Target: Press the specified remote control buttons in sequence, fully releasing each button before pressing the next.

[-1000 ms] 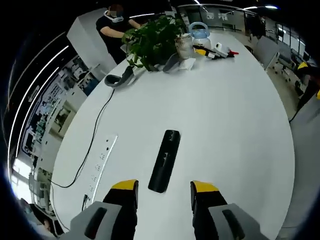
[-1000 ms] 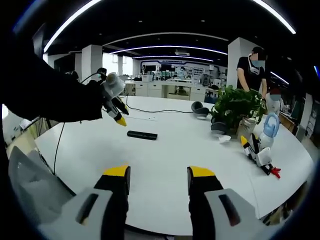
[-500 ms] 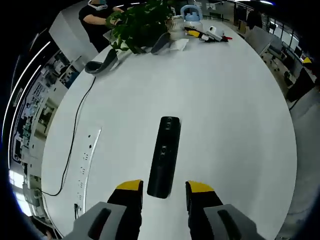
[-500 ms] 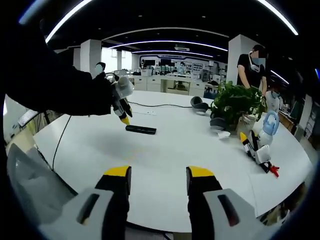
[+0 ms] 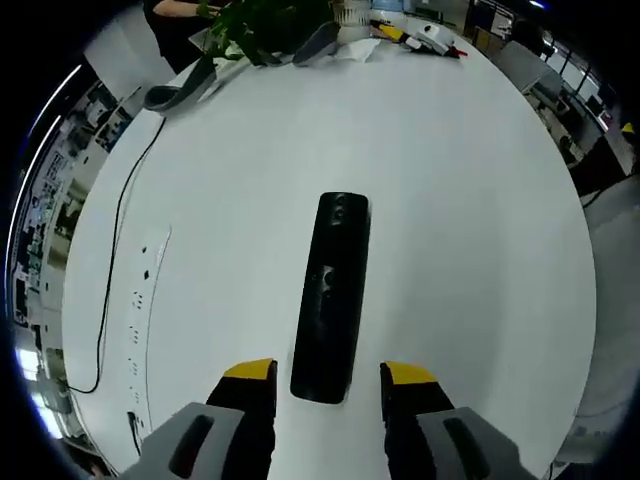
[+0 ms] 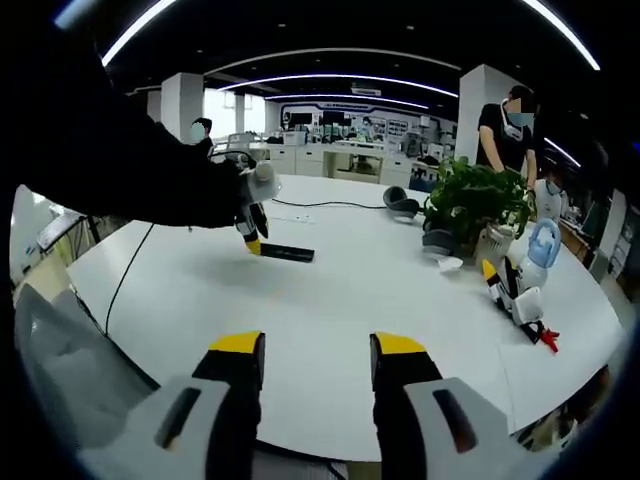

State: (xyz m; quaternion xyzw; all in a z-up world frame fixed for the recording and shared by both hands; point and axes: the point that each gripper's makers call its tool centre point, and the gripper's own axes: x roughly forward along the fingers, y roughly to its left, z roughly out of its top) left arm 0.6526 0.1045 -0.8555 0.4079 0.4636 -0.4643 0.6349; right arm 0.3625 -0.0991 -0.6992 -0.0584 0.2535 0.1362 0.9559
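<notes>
Left gripper view: the left claw (image 5: 327,378) is seen low over the white table (image 5: 470,200), its 2 yellow-tipped jaws apart, with the near end of the remote control (image 5: 332,295) lying between and just ahead of them.
Right gripper view: the right claw (image 6: 307,350) is held well back from the remote control (image 6: 282,252), jaws apart and empty; the left claw (image 6: 253,243) is seen at the near end of the remote.
Step in hand: judged to be the approach for a button press; contact with a button cannot be confirmed.
Method: 1 jaw tip is to be centred over the target key and lowered straight down, so that the neighbouring keys are not caught.
Release: the tip is to be lifted fully clear of the key before the next press is begun.
Risk: the remote lies loose on a smooth table, so an angled push is likely to slide or pivot it.
Visibility: the right claw is best kept back, so that the remote is not hidden.
Remote, position: flat on the table, long axis running away from the left claw, well apart from the power strip (image 5: 143,313) and the plant (image 6: 474,206).
Remote, appearance: slim, black, elongated, with rounded ends; a round control near the far end and small keys at mid-length, too small to be read.
</notes>
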